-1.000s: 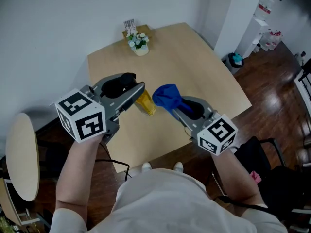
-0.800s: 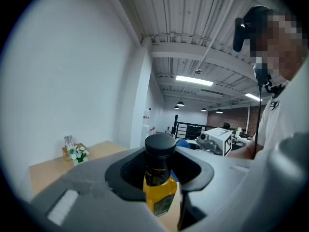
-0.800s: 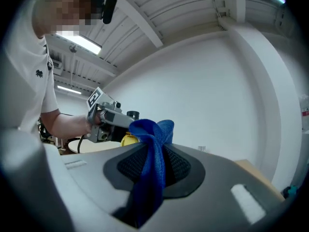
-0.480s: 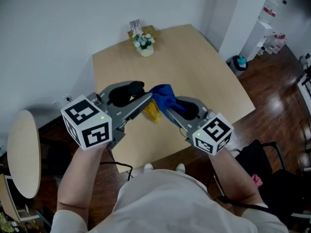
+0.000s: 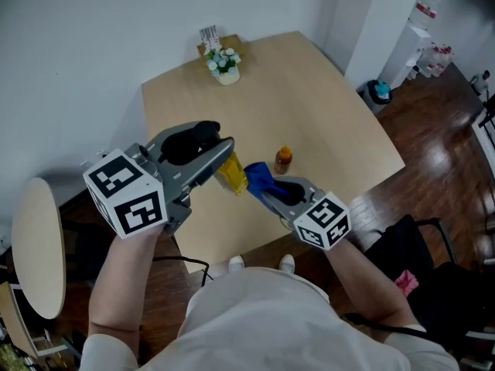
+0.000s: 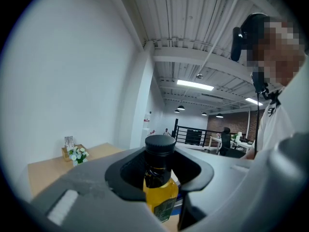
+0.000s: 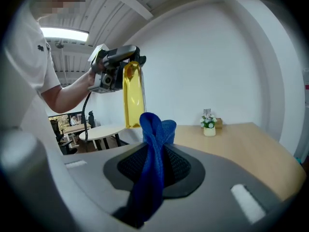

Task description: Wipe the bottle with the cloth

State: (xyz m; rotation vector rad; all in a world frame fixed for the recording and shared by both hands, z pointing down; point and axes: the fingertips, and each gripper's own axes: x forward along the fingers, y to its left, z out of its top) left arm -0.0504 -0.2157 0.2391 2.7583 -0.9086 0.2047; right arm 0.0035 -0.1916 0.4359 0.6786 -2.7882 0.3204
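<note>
small orange-topped bottle (image 5: 284, 159) standing mid-table, flower pot (image 5: 223, 66) at far edge, open tabletop (image 5: 332, 122) between

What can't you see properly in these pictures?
- Label on the bottle: left gripper view, the left gripper covers most of it.
- Whether the cloth touches the bottle: head view, too small to tell.
- The orange-capped thing on the table: head view, too small to name.
- Print on the cards behind the flowers: head view, too tiny.
- End of the cloth: right gripper view, the right gripper hides it.
</note>
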